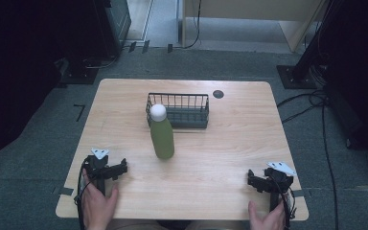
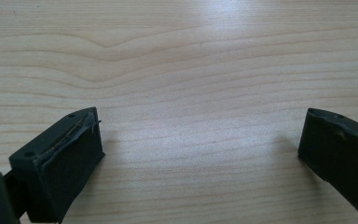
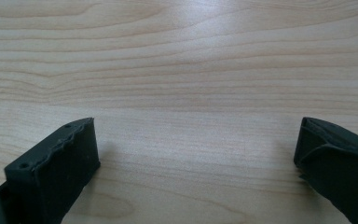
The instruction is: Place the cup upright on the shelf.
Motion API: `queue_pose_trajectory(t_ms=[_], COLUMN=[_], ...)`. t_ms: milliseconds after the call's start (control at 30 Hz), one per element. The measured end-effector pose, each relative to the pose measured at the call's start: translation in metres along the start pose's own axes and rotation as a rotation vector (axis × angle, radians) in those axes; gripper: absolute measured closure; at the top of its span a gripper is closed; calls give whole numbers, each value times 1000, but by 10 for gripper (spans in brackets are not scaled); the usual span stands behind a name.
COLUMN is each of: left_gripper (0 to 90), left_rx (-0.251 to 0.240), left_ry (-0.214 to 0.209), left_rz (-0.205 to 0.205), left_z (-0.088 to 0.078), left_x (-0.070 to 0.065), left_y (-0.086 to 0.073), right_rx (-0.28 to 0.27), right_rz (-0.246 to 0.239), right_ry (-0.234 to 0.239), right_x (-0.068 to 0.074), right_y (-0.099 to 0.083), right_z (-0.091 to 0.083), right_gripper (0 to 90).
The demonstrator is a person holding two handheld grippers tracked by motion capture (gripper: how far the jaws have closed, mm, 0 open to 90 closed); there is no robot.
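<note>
**Both grippers parked wide open at the near edge; bottle upright at mid-table**

A light wooden table [image 1: 230, 143] carried three items. A green bottle [image 1: 162, 136] with a white cap [image 1: 157, 111] stood upright near the centre of the table. Directly behind it, toward the far edge, sat a dark wire basket [image 1: 191, 109]; from the high view the bottle's cap overlapped the basket's left front corner, and whether the two touched could not be determined. A small dark round disc [image 1: 218, 94] lay on the tabletop just to the right of the basket, near the far edge.

The left gripper [image 1: 106, 168] was at the near left corner of the table, held by the person's left hand [image 1: 97, 203]. In the left gripper view, its jaws stood wide apart over bare wood, with nothing between them. The left gripper [image 2: 200, 135] gripped nothing.

The right gripper [image 1: 267, 181] was at the near right corner, held by the person's right hand [image 1: 267, 219]. The right gripper view showed the right gripper [image 3: 196, 135] in the same condition: jaws spread wide, bare wood grain between them, nothing held.

Both grippers were well apart from the bottle and the basket.
</note>
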State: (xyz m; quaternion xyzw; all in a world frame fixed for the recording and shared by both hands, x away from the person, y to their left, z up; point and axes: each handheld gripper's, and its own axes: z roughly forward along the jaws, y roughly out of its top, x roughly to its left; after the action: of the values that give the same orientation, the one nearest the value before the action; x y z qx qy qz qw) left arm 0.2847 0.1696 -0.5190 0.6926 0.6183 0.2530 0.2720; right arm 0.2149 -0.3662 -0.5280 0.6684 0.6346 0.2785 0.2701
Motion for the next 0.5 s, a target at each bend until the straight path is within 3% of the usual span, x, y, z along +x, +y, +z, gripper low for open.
queue_pose_trajectory(t_ms=[433,500], left_gripper=[0,0], left_rx=[0,0], left_ry=[0,0], left_rz=[0,-1], left_z=[0,0], left_x=[0,0], left_y=[0,0], right_rx=[1,2], right_rz=[3,-15], right_ry=[2,20], right_x=[0,0], right_y=[0,1], right_z=[0,1], right_gripper=[0,0])
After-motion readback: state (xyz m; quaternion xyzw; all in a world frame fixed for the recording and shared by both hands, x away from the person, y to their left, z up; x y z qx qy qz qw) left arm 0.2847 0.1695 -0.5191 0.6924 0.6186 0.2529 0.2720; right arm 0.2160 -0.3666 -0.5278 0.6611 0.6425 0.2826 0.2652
